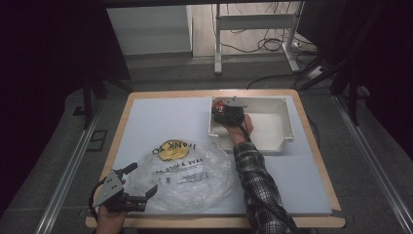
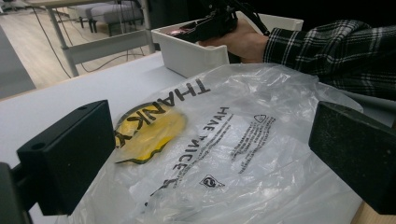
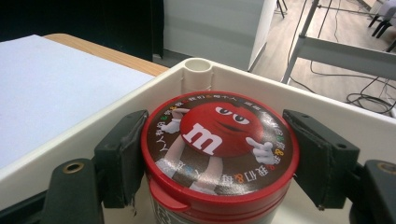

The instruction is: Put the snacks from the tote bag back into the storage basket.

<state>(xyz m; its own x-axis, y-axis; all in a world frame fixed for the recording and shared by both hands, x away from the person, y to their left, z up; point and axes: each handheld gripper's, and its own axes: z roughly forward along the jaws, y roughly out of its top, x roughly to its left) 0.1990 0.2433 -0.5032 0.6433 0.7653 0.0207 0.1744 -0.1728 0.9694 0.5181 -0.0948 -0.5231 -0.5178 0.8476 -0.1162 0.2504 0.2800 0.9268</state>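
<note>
Left tool [image 1: 139, 181]: low at the near left corner of the worktop [image 1: 160, 117], held in the person's left hand [image 1: 111, 217]. In the left gripper view its two black jaws stand wide apart, with nothing pressed between them.

Plastic bag [image 1: 187, 175]: crumpled and clear, lying flat on the worktop just ahead of the left tool. It carries black print and a yellow patch [image 2: 152, 133] near its far end; whether that patch is printed on the bag or lies inside it is hard to say from here.

Candy jar [image 3: 219, 149]: round, with a red lid showing a red cartoon candy figure. It stands upright in the near left corner of the white tray, close to the wall and its corner post [image 3: 198, 70].

Right tool [image 3: 215, 154]: clamped on the candy jar, one black pad on each side just under the lid rim. From above it sits at the tray's left end.

White tray [image 1: 277, 139]: shallow, rectangular, on the right far part of the worktop, well apart from the bag.

Plaid sleeve [image 1: 255, 180]: the right forearm runs from the near edge up to the tray.
</note>
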